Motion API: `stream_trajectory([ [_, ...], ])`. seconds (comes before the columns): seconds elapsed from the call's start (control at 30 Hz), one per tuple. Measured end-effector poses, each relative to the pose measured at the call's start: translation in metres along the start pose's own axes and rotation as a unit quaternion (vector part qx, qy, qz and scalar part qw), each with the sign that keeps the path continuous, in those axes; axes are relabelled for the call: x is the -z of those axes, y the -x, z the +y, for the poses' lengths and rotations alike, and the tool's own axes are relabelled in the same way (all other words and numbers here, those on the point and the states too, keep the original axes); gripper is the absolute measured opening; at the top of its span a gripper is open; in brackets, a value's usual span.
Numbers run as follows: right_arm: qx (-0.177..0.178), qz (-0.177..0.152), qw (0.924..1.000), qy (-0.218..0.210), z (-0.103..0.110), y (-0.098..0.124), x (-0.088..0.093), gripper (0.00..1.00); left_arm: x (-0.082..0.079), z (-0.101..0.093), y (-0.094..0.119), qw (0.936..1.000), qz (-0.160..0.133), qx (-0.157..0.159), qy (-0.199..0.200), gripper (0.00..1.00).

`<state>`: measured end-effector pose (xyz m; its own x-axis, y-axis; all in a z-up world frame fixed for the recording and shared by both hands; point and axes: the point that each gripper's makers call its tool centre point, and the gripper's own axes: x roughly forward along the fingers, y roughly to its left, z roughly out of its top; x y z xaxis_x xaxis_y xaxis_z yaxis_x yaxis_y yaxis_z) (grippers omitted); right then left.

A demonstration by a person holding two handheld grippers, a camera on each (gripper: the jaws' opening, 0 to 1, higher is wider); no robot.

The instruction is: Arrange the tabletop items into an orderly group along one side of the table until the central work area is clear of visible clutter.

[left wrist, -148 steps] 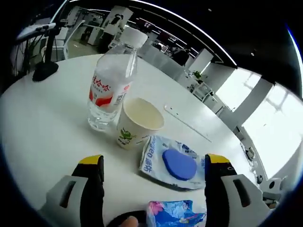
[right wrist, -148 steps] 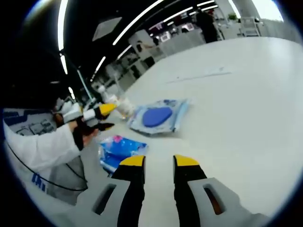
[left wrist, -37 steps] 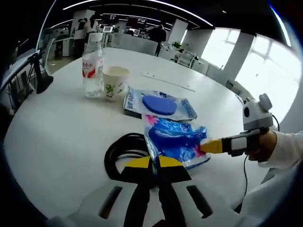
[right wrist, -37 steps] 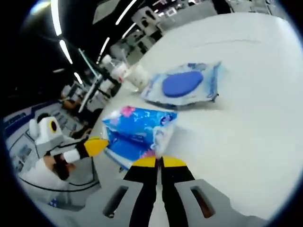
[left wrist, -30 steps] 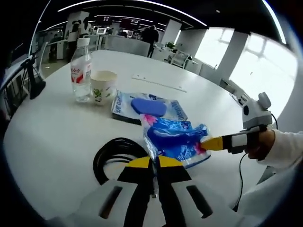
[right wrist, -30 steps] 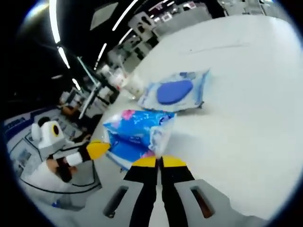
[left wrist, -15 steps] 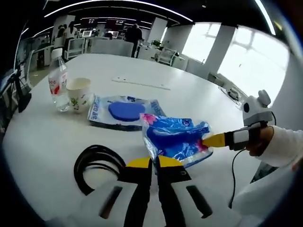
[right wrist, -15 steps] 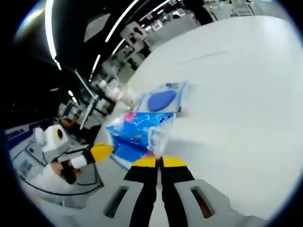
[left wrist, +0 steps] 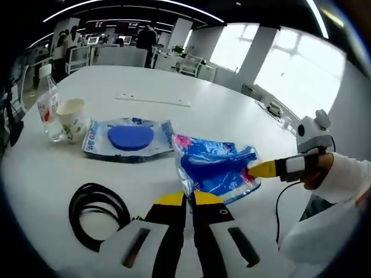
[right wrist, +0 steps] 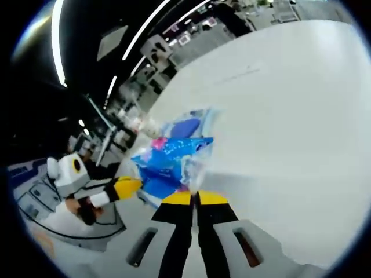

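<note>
A crinkled blue tissue packet [left wrist: 214, 168] hangs just above the white table [left wrist: 232, 116], stretched between both grippers. My left gripper [left wrist: 186, 198] is shut on its near corner. My right gripper [left wrist: 261, 169] comes in from the right and pinches the far edge. In the right gripper view the same packet [right wrist: 165, 162] rises from my shut right gripper [right wrist: 194, 197], with the left gripper's yellow tip [right wrist: 124, 186] at its left end. A wipes pack with a blue lid [left wrist: 127, 138] lies flat behind the packet.
A paper cup [left wrist: 72, 119] and a water bottle [left wrist: 47, 104] stand at the far left. A black cable coil [left wrist: 95, 211] lies at the near left. A thin white strip [left wrist: 153, 99] lies farther back. A sleeved hand [left wrist: 327, 174] holds the right gripper past the table edge.
Both grippers stay shut on the blue packet and have carried it rightward; the bottle, cup, wipes pack and cable now sit further left in the left gripper view.
</note>
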<state>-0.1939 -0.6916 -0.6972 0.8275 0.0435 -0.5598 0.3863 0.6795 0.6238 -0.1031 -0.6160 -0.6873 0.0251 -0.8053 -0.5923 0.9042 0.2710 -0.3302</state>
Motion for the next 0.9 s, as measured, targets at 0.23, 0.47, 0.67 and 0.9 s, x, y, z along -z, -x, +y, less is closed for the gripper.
stream_trajectory([
  [0.23, 0.029, -0.009, 0.9988, 0.037, -0.011, 0.016, -0.005, 0.00, -0.003, -0.019, -0.013, 0.9995, 0.012, 0.020, -0.022, 0.00],
  [0.47, 0.037, -0.028, 0.9974, 0.055, -0.013, 0.026, -0.021, 0.00, -0.011, -0.027, -0.018, 0.9986, 0.014, 0.031, -0.041, 0.00],
  [0.67, 0.039, -0.039, 0.9962, 0.068, -0.015, 0.029, -0.035, 0.00, -0.027, -0.027, -0.030, 0.9980, 0.019, 0.027, -0.053, 0.01],
  [0.9, 0.055, -0.062, 0.9935, 0.078, -0.029, 0.033, -0.064, 0.00, -0.044, -0.037, -0.052, 0.9966, 0.030, 0.032, -0.069, 0.02],
])
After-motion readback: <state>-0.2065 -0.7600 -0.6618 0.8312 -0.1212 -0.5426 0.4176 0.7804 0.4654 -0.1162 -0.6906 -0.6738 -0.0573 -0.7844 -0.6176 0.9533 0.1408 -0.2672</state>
